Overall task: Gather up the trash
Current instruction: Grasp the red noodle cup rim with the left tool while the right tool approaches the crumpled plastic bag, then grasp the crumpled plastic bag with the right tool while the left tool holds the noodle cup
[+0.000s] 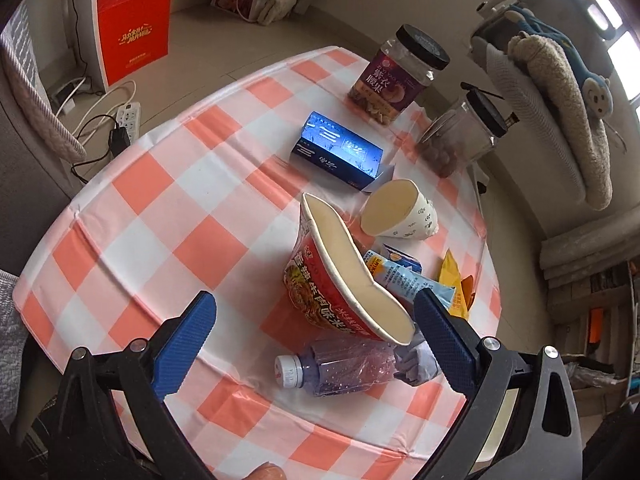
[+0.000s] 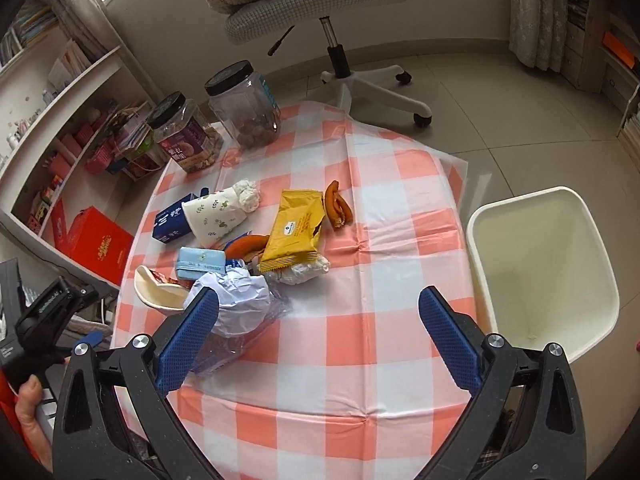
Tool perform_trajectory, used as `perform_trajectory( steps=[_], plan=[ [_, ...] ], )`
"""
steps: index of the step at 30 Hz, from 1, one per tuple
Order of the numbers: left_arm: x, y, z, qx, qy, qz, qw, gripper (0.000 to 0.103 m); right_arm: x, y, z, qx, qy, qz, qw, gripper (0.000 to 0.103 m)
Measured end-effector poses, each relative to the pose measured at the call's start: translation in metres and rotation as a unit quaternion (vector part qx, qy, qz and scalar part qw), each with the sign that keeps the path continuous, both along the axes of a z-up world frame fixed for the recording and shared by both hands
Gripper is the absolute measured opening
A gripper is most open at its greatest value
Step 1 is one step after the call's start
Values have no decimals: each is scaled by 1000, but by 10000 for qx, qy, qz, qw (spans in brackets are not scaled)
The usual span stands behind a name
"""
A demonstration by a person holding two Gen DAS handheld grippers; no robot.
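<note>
The crushed plastic bottle (image 1: 336, 368) is found at the near edge of the trash heap on the checked worktop (image 1: 160, 216), lying on its side with its long axis running across the left claw's (image 1: 316, 340) line of approach and its white cap toward that claw's left finger. It lies just ahead of and between the two blue pads, which are spread wide with nothing held. The squashed noodle bowl (image 1: 344, 280) leans over it from behind. Seen from the right wrist, the right claw (image 2: 320, 336) is likewise wide and empty, with crumpled paper (image 2: 236, 300) beside its left finger. The white bin (image 2: 544, 272) stands off the worktop's right side. The left claw is judged nearer the bottle.
</note>
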State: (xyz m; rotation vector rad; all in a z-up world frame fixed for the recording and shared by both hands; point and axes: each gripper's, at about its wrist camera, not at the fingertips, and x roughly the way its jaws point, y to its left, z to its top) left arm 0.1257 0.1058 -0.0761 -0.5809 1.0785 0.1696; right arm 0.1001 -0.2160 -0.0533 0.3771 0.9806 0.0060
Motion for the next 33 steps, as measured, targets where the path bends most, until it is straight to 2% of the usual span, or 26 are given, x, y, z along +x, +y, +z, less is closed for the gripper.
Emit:
perform_trajectory(
  steps=[2,3,6,9,10,12,13,16,20,23,25,29,33],
  plan=[
    [12,-5,-12,-138,173,140,9997,89,3,2,-1,-141,-4,-18,9999,96],
    [18,-7,-19,-252,273,207,9991,82,5,3,-3,-190,19,-13,9998,96],
    [32,-13,-37,-538,473,343,9968,75,14,6,-12,-130,148,61,9998,96],
    [41,-20,-50,-583,584,384,9958,70,24,12,-22,-29,306,116,9995,96],
    [44,-22,-55,-521,665,347,9958,61,26,13,-26,48,372,110,9992,96],
    [45,-23,-63,-580,764,303,9949,52,30,16,-33,269,522,115,9982,96],
    [43,-21,-63,-614,766,291,9947,42,33,18,-37,385,604,106,9974,96],
    [37,-18,-52,-509,596,87,9969,27,38,25,-48,640,834,57,9944,96],
    [23,-14,-16,-141,42,-277,9995,27,40,41,-59,685,1046,115,9921,96],
    [8,-9,12,242,-416,-468,9977,27,38,52,-66,526,1155,184,9917,96],
    [-1,-4,25,349,-611,-524,9961,27,35,55,-72,491,1234,187,9910,96],
    [-11,11,38,241,-807,-489,9953,27,32,58,-74,549,1120,70,9922,96],
    [-16,22,39,60,-832,-412,9957,27,37,73,-69,234,854,242,9958,96]
  ],
)
